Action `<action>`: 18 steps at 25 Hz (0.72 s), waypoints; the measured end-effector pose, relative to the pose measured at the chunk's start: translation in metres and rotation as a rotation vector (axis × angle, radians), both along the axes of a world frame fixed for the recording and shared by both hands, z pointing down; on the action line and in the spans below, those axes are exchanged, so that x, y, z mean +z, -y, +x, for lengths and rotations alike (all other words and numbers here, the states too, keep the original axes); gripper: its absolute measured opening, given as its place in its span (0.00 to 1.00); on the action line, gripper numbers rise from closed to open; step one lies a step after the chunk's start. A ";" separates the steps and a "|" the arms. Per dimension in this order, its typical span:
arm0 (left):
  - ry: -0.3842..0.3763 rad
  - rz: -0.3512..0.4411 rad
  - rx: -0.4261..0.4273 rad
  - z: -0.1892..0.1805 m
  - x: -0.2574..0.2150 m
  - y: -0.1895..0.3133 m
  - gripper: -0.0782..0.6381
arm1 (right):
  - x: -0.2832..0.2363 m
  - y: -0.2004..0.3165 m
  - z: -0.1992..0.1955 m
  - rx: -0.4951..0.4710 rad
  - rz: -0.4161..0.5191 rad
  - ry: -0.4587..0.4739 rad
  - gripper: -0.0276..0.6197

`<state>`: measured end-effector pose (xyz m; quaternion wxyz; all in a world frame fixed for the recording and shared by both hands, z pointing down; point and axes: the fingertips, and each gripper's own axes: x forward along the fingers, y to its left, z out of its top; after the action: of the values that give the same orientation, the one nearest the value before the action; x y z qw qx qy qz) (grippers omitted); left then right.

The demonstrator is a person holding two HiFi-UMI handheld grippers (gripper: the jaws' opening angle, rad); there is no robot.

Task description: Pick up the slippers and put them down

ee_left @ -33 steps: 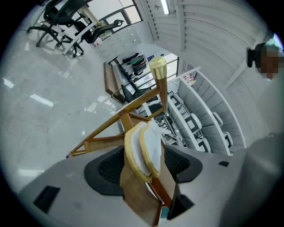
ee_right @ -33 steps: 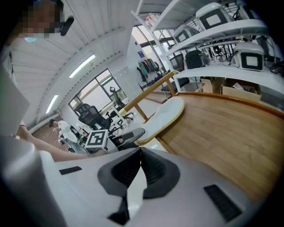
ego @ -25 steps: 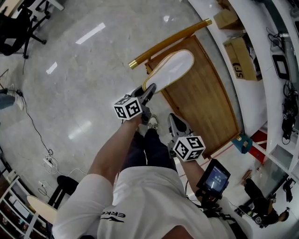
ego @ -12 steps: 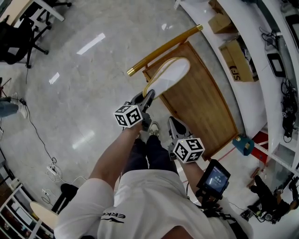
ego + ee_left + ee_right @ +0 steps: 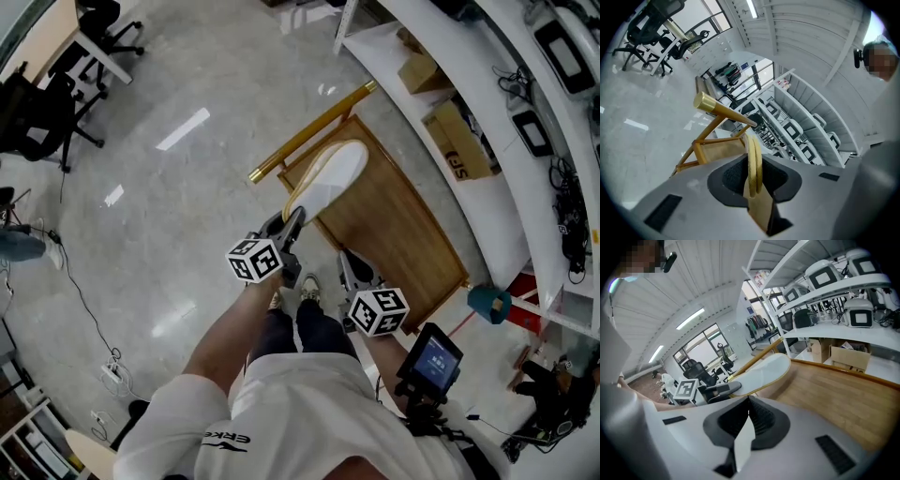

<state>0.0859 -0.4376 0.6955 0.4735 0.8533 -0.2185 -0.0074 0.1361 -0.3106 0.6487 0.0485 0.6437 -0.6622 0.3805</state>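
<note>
Slippers [image 5: 330, 176], clamped in left hand-held gripper [image 5: 295, 221] — over wooden board [image 5: 403, 234]

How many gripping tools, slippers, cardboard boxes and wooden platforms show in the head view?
Grey handheld tools: 2, left tool and right tool
White slipper with yellow trim: 1 visible
Brown cardboard boxes: 2
Wooden platform with gold rail: 1
Total: 6
</note>
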 end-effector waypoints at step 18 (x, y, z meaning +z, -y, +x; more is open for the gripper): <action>-0.198 0.089 -0.031 -0.069 -0.169 -0.046 0.20 | -0.136 -0.031 -0.003 0.121 0.261 -0.058 0.05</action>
<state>0.0170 -0.3914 0.5261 0.4541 0.8651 -0.1832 -0.1089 0.1326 -0.2800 0.5129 -0.0394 0.6941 -0.6643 0.2745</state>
